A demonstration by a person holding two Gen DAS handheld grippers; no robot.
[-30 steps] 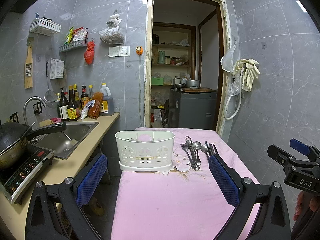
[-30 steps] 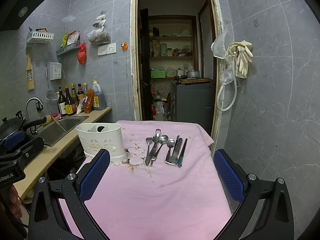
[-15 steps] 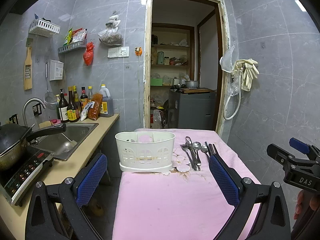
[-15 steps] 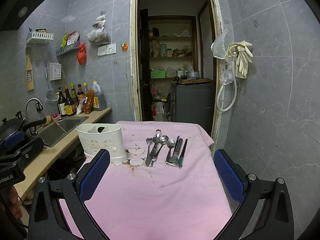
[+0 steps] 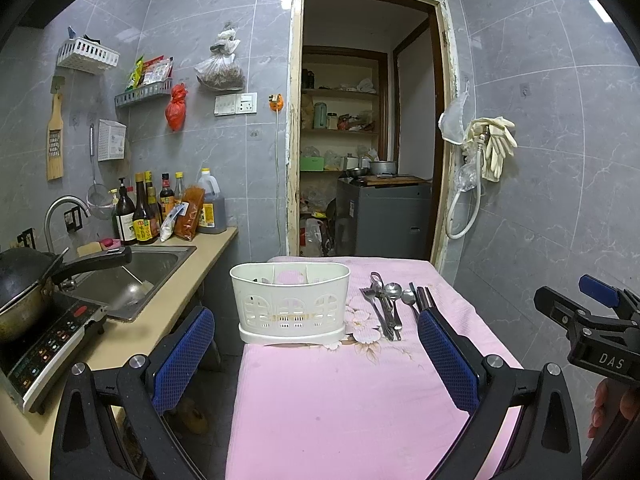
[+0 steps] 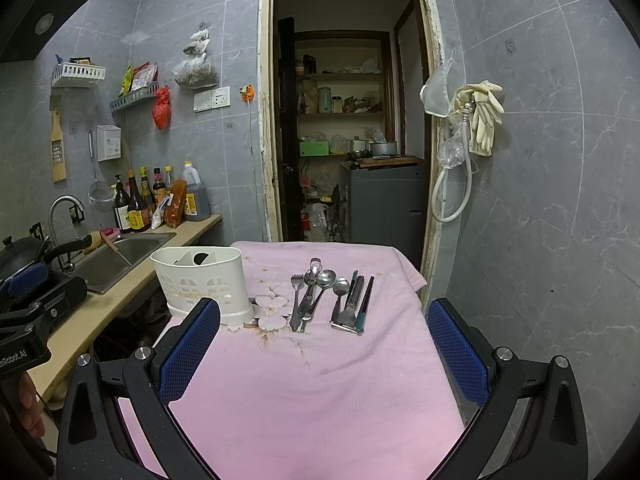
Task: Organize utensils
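A white slotted utensil caddy stands at the far left of the pink-clothed table. To its right lie a fork, several spoons, a peeler and dark chopsticks in a row. My left gripper is open and empty, held above the near table, short of the caddy. My right gripper is open and empty, short of the utensils.
A counter on the left holds a sink, a black pan on an induction cooker, and sauce bottles. An open doorway lies behind the table. The tiled wall stands to the right.
Both views have shifted very slightly. Nothing on the table has moved and both grippers remain open.
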